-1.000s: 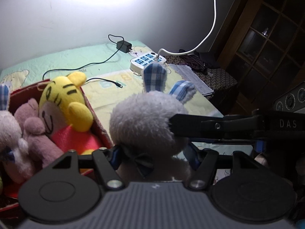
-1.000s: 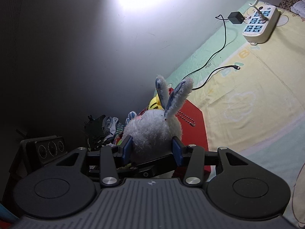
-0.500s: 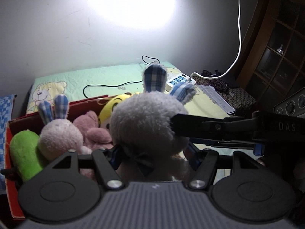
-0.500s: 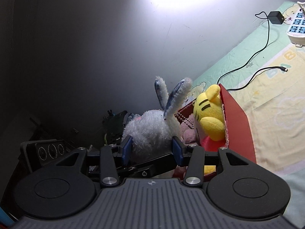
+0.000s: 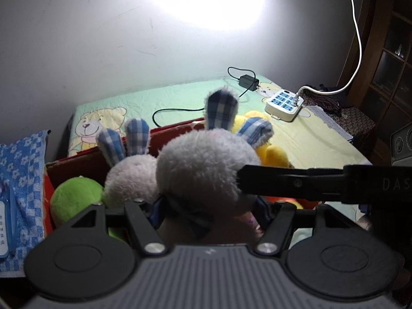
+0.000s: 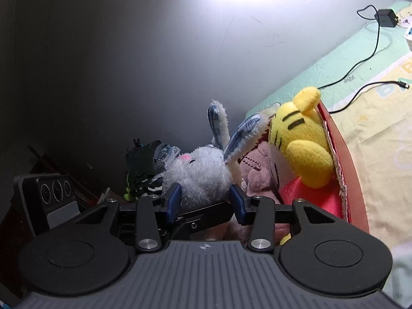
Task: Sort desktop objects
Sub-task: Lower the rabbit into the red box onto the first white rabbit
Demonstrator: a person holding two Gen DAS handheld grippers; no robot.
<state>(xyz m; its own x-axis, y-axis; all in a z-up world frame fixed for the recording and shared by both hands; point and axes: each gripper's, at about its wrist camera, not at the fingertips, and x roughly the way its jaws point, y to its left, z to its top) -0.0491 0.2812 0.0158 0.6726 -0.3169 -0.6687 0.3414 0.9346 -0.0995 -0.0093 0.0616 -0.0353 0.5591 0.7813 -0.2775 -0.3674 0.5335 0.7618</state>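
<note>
A white plush rabbit with blue plaid ears hangs over the open red box. My left gripper is shut on its body just below the head. My right gripper is shut on the rabbit from the side, blue pads pressing into its head; its black finger crosses the left wrist view. Inside the red box sit a yellow tiger plush, a pink plush, a second plaid-eared rabbit and a green plush.
A white power strip with a white cord, a black adapter and its thin cable lie on the bear-print cloth beyond the box. A blue flowered cloth lies left of the box. A dark wooden cabinet stands at the right.
Both grippers have carried the rabbit leftward over the red box. More of the box's toys have come into view, and the power strip has slid to the right.
</note>
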